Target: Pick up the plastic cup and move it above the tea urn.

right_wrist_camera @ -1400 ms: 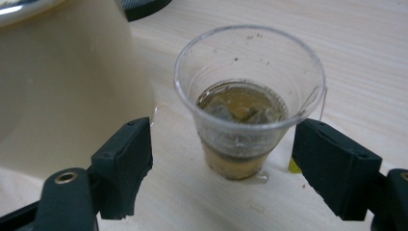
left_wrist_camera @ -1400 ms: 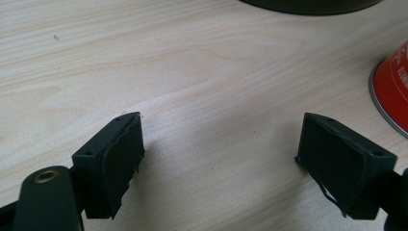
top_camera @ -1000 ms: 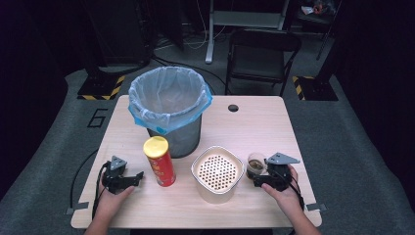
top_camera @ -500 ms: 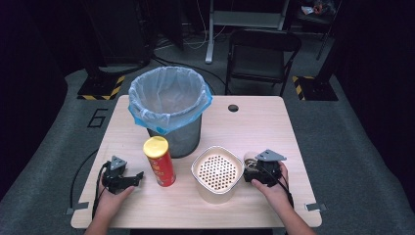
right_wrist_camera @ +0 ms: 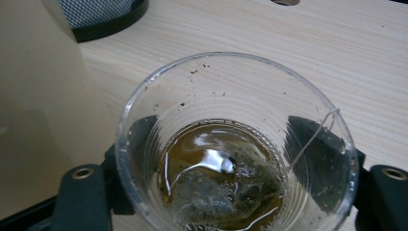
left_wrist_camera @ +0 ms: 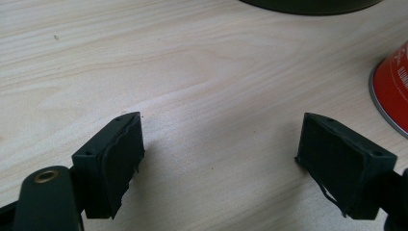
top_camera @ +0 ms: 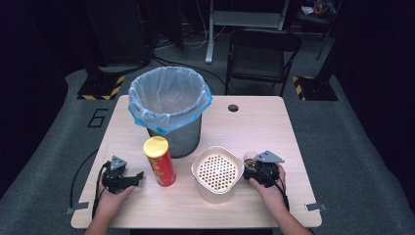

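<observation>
On the left side of the wooden table [top_camera: 254, 127], the left gripper [top_camera: 138, 175] lies low on the wood, held by the person's left hand [top_camera: 111, 196]. In the left gripper view its two black jaws stand wide apart, with bare table between them. They hold nothing.

Just to its right stands a red chip can [top_camera: 160, 161] with a yellow lid. It is upright. Its red side peeks in at the right edge of the left gripper view.

Behind the can stands a grey trash bin [top_camera: 172, 110] with a light blue bag folded over its rim. The can is just in front of the bin.

Next comes a cream box [top_camera: 217, 175] with rounded corners and a top full of little holes. It sits near the front of the table, to the right of the can.

Just beside the box, on its right, is a clear plastic cup [right_wrist_camera: 235, 144]. It stands upright on the table. Inside it are a little brown tea and a wet tea bag [right_wrist_camera: 221, 192], and the bag's thin string hangs over the rim.

The right gripper [top_camera: 250, 169], held by the right hand [top_camera: 268, 188], is at the cup. Its jaws have just been closing, and the cup sits between them. The black pads show through the clear wall on both sides, right against it. The gripper grasps the cup near its lower part.

A small round hole [top_camera: 233, 107] is in the table farther back.
</observation>
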Action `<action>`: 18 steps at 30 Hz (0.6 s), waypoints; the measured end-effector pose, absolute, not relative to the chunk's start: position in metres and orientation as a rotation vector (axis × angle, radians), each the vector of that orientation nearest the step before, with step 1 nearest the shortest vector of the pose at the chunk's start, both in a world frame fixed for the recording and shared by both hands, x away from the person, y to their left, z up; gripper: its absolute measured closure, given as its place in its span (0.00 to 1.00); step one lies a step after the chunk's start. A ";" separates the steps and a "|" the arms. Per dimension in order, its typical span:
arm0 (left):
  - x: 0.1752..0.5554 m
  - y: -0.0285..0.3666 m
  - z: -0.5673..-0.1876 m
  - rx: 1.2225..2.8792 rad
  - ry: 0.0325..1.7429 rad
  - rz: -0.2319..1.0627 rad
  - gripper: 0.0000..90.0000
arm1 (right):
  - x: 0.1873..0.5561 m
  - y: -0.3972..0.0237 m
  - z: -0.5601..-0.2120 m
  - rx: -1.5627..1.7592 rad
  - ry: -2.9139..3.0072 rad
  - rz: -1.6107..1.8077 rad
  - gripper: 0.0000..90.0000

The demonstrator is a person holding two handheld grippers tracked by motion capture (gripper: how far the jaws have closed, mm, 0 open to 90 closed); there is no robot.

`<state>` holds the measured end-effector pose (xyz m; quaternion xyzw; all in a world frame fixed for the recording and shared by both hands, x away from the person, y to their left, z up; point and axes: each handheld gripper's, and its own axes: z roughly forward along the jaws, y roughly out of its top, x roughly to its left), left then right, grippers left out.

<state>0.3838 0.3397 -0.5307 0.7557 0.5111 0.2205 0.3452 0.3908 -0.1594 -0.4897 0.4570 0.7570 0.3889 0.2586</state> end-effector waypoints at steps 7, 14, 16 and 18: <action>0.384 0.340 -0.531 1.962 1.325 0.574 0.18 | 0.391 -0.170 -0.488 1.167 2.125 1.087 0.32; 0.384 0.340 -0.531 1.963 1.327 0.572 0.18 | 0.388 -0.185 -0.487 1.079 2.168 1.125 0.32; 0.384 0.340 -0.531 1.962 1.327 0.572 0.18 | 0.387 -0.186 -0.486 1.073 2.167 1.140 0.32; 0.384 0.340 -0.531 1.963 1.327 0.572 0.18 | 0.387 -0.189 -0.484 1.059 2.173 1.163 0.33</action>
